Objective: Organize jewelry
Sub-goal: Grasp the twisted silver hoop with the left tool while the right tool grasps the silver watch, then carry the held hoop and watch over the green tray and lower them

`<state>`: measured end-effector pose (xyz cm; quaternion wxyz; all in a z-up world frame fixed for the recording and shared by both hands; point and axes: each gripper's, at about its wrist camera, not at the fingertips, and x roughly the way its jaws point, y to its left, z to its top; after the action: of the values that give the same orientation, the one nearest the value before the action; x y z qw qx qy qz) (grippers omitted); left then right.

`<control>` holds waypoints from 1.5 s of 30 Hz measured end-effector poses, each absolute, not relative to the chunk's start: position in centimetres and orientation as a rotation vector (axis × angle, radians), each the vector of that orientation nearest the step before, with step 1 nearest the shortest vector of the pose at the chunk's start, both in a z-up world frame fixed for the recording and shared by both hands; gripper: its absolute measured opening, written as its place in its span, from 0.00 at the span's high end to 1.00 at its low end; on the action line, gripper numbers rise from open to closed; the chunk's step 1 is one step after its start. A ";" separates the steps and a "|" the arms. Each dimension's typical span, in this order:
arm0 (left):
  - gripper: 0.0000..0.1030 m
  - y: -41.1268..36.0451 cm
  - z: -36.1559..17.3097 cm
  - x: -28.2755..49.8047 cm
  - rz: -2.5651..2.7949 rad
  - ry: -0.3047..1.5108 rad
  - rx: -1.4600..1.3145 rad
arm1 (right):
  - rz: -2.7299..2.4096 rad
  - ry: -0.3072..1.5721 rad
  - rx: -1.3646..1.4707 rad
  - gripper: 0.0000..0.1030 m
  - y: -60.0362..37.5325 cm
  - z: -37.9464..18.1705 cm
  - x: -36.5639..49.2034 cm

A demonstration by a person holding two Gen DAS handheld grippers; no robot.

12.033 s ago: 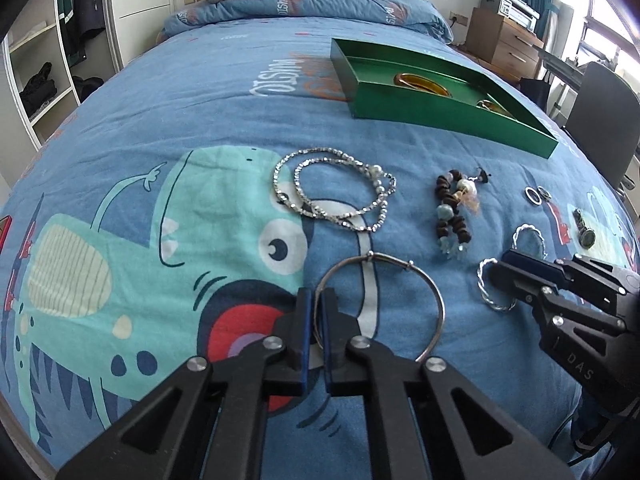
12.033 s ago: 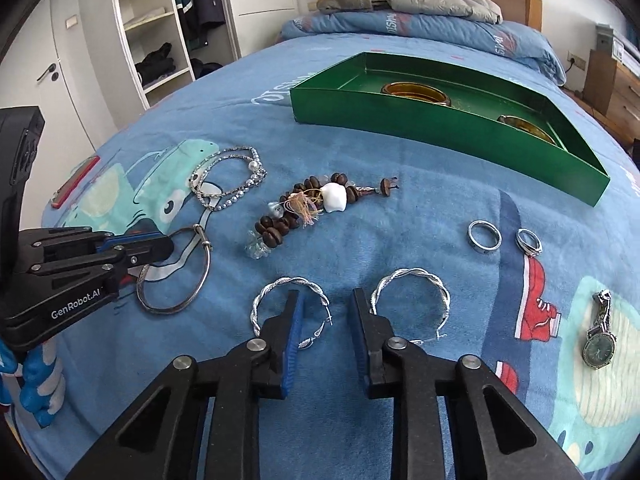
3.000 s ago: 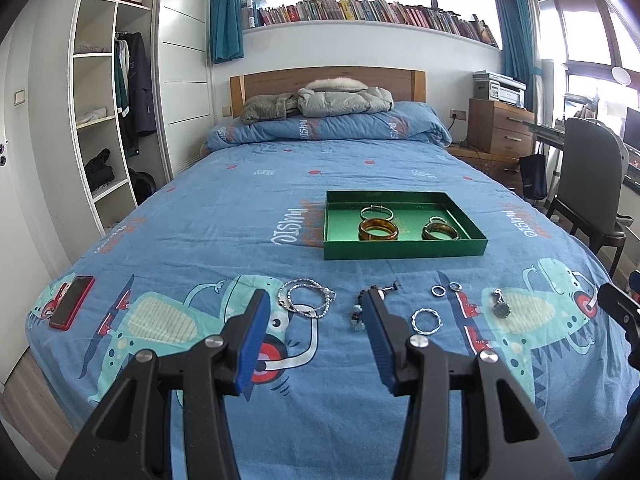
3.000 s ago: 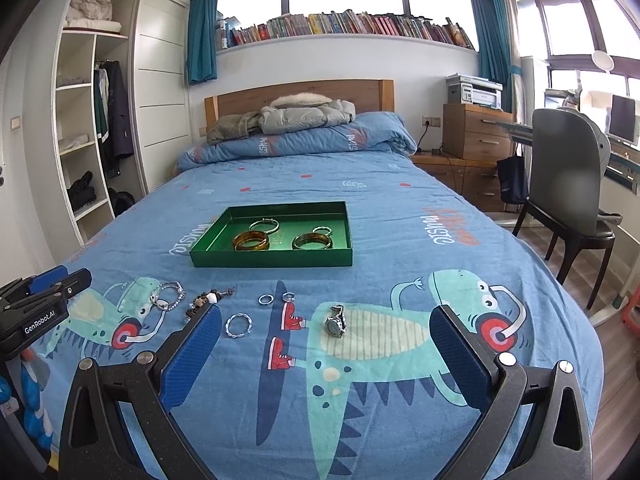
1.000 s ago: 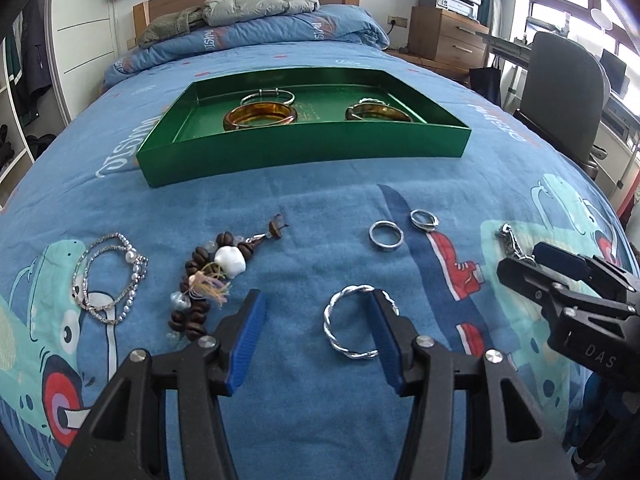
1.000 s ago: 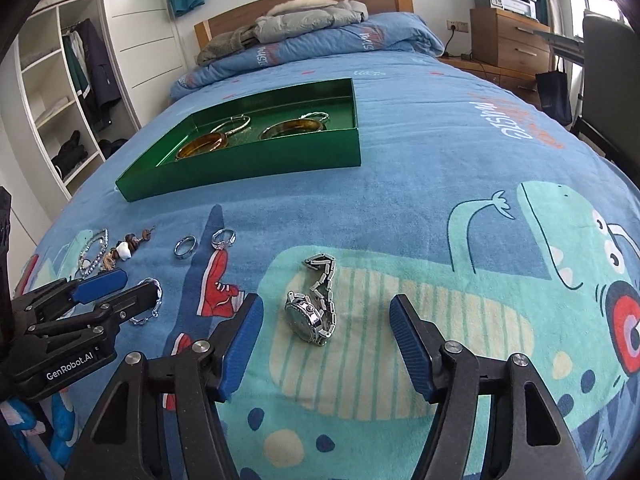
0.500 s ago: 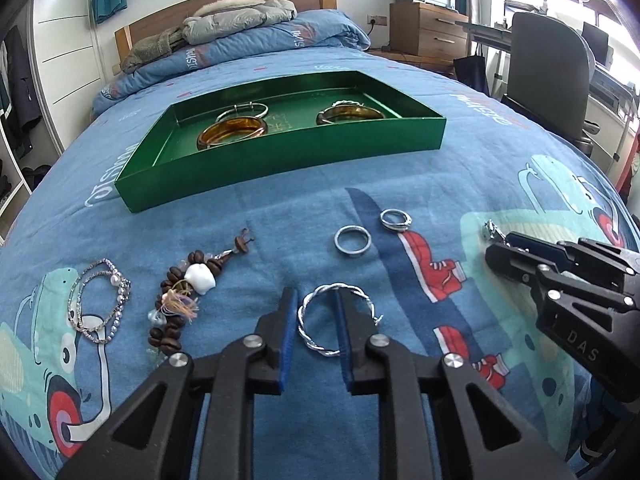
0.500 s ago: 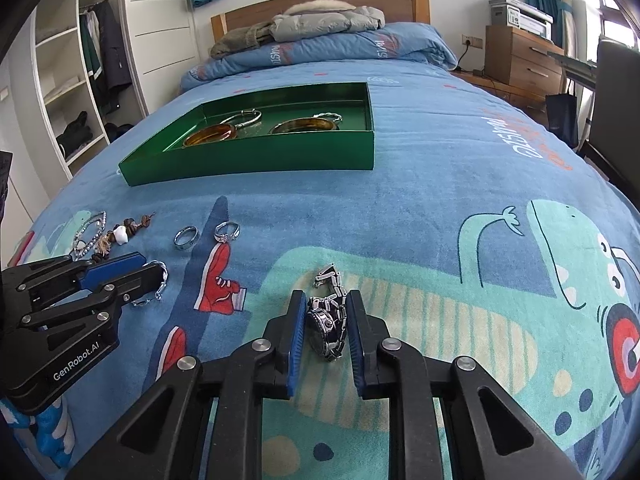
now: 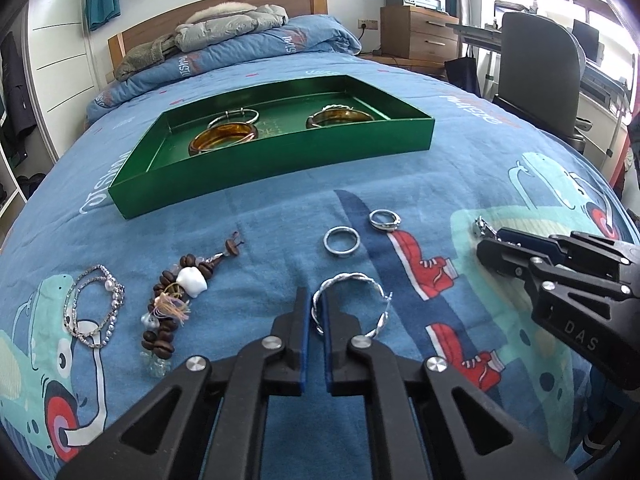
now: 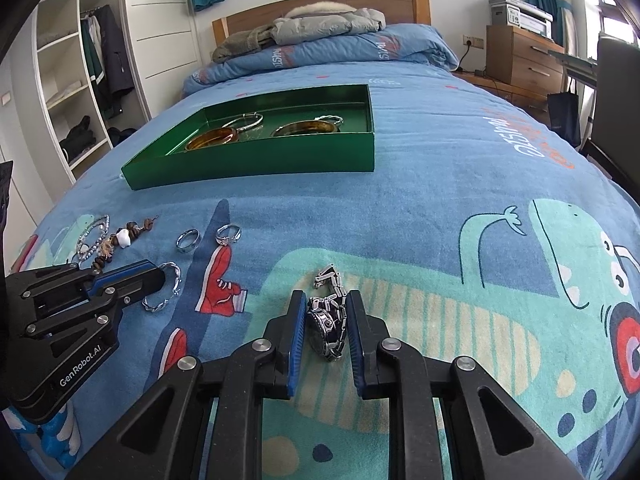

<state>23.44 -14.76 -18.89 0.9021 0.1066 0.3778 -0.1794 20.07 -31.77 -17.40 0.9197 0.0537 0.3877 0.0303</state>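
Observation:
My left gripper [image 9: 315, 304] is shut on the left rim of a twisted silver bangle [image 9: 372, 292] that lies on the blue bedspread; it also shows in the right wrist view [image 10: 170, 284]. My right gripper [image 10: 326, 312] is shut on a silver wristwatch [image 10: 328, 326], whose band end [image 9: 480, 225] shows by its tips in the left wrist view. The green tray [image 9: 280, 160] lies further up the bed and holds two amber bangles [image 9: 222, 142] and silver ones. Two silver rings [image 9: 341, 240], a brown bead bracelet [image 9: 176, 300] and a silver bead chain [image 9: 94, 312] lie loose.
A folded duvet and jackets [image 9: 228, 40] lie at the headboard. A wooden drawer unit [image 9: 416, 32] and a grey chair [image 9: 536, 64] stand to the right of the bed. Open wardrobe shelves [image 10: 72, 92] stand on the left.
Both grippers came down from high above the bed and closed: the left around the twisted bangle's rim, the right around the watch. Half a second ago both were nearly closed.

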 end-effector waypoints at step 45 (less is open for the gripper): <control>0.96 -7.8 -9.1 44.0 -0.235 0.682 0.052 | 0.167 0.647 0.122 0.81 -31.0 -9.0 39.3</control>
<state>44.02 -7.84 -9.12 0.9354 0.0255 0.3335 -0.1148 39.27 -31.01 -8.98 0.9429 0.0597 0.3174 0.0817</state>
